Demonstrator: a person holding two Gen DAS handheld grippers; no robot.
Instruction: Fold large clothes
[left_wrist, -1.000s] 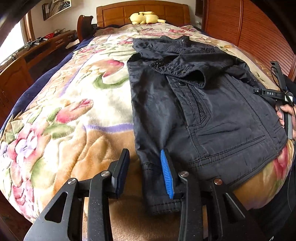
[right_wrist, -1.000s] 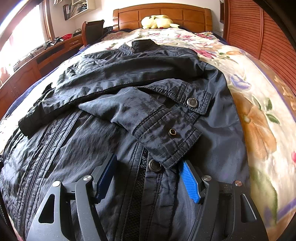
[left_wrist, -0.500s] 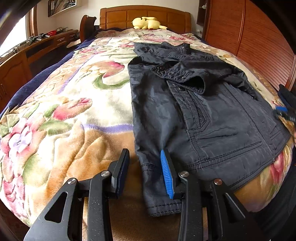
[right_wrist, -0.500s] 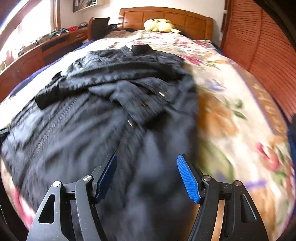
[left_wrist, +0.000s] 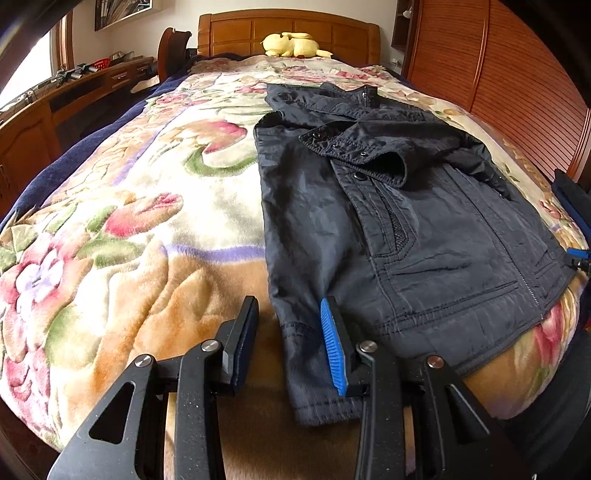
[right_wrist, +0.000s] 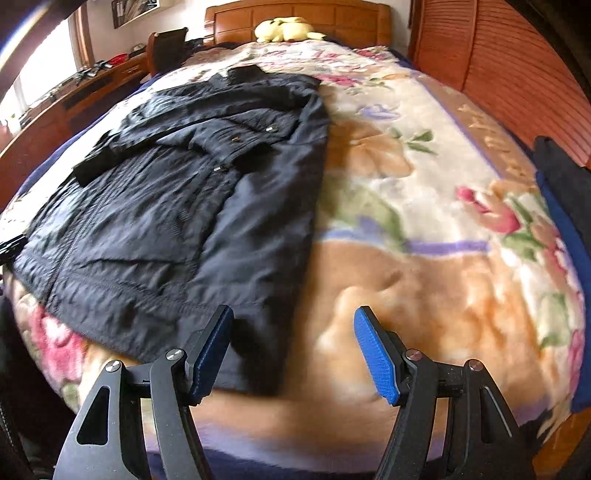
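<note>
A dark jacket (left_wrist: 388, 221) lies flat on the bed's floral blanket (left_wrist: 129, 229), collar toward the headboard at the top of the frame and hem toward the bottom, which puts its two lower corners within reach of whoever stands at the foot of the bed. Both sleeves appear already laid across the chest, a snap-buttoned cuff (left_wrist: 354, 151) resting in the upper middle of the left wrist view, so the body forms a narrower block that looks ready to be doubled from hem toward collar. The left tool (left_wrist: 290, 345) sits at the bottom centre of its view with its jaws part-way apart, straddling the jacket's lower left corner where the ribbed hem band (left_wrist: 317, 391) hangs toward the camera; the pads do not visibly press on the cloth, so this reads as a lined-up pinch rather than a grip. The right tool (right_wrist: 291, 354) sits at the bottom centre of its own view, jaws wide and closing slightly, with the jacket's other lower corner just inside the left-hand pad (right_wrist: 212, 354) and bare blanket under the rest of the gap; nothing is held. That picture is smeared by motion. Placing one tool at each hem corner would let the hem lift evenly. A yellow plush toy (left_wrist: 291, 44) rests by the headboard, well apart from the work.
</note>
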